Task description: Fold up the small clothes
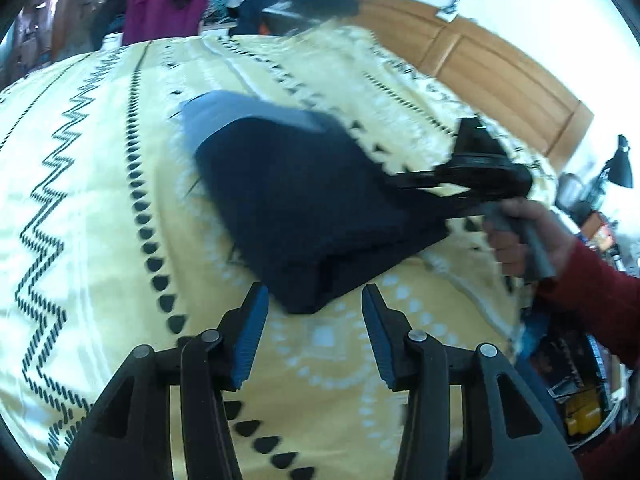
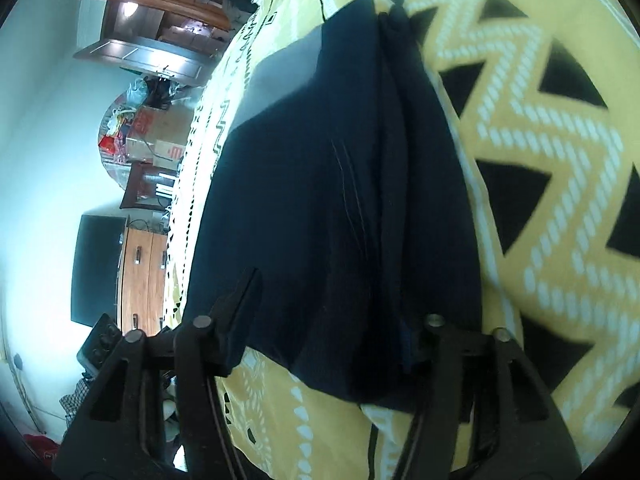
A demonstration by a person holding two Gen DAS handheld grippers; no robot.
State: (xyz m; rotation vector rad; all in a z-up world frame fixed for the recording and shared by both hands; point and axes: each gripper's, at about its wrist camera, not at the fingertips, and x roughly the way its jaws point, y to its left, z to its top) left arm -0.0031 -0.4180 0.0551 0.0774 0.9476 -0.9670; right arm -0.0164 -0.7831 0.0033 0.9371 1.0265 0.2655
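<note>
Here, a folded dark navy garment [image 1: 304, 208] lies on a bed covered by a yellow bedspread [image 1: 100, 200] with black and white zigzags, dots and triangles. In the left wrist view the garment sits in the middle of the frame, with a pale blue-grey layer [image 1: 224, 116] showing along its upper edge. The left tool [image 1: 315, 332] is at the bottom centre, its blue-padded fingers [image 1: 252, 340] spread apart with nothing between them, just short of the garment's near corner.

At the right of that view, a hand [image 1: 520, 236] in a red sleeve [image 1: 600, 292] grips the right tool [image 1: 404, 184], whose dark fingers reach onto the garment's right edge. In the right wrist view the garment [image 2: 320, 200] fills the centre, and the right tool [image 2: 344, 344] at the bottom has its fingers wide apart, straddling the garment's near edge; the cloth covers the fingertips, so I cannot tell whether anything is pinched.

A wooden headboard [image 1: 480, 64] runs across the upper right of the left view, and hanging clothes [image 1: 164, 4] show at the upper left.
</note>
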